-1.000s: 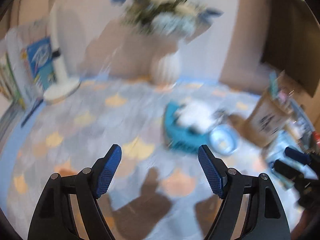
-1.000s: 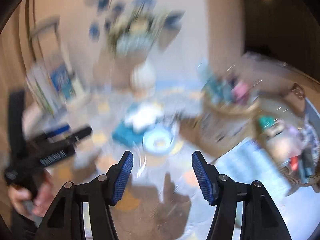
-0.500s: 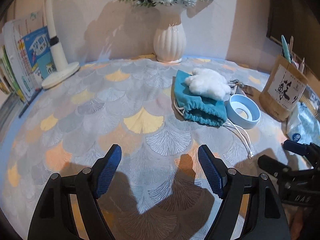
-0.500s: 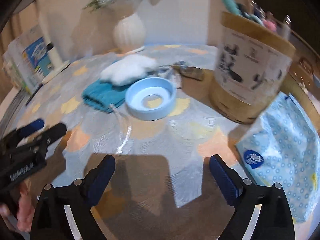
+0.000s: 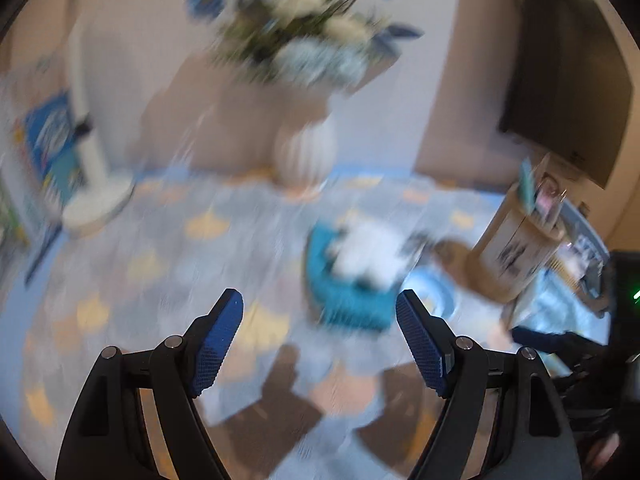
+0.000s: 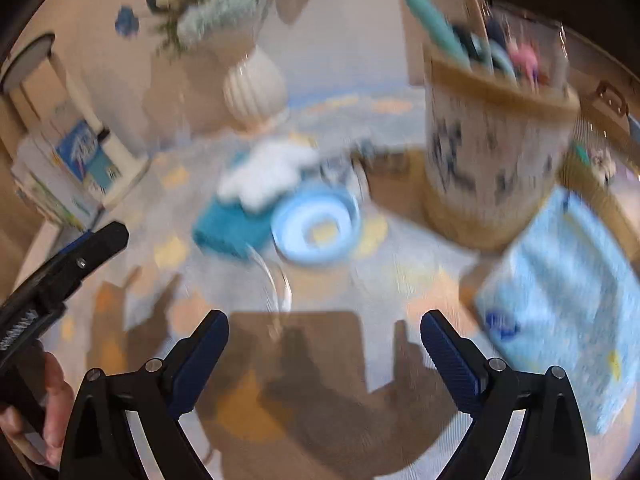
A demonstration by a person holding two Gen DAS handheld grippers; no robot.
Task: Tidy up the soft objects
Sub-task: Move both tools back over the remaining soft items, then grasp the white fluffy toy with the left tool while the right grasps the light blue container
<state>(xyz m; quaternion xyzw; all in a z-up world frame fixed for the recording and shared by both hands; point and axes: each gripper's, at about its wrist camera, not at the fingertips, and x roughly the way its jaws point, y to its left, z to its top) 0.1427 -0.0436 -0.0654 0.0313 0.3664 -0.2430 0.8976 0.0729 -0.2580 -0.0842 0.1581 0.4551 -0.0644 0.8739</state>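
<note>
The left gripper tilts downward with its blue-padded jaws spread apart and nothing between them. The right gripper also angles down, jaws wide and empty. In the right wrist view, the person's left hand grips the left gripper's handle.

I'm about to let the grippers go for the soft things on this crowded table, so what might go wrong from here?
1. The white fluffy toy lies on the teal pouch, touching the blue ring; a grab may drag the wrong thing along.
2. The pouch's cord trails toward the right gripper and may snag.
3. The pen holder stands close by; a sideways sweep might tip it.
</note>
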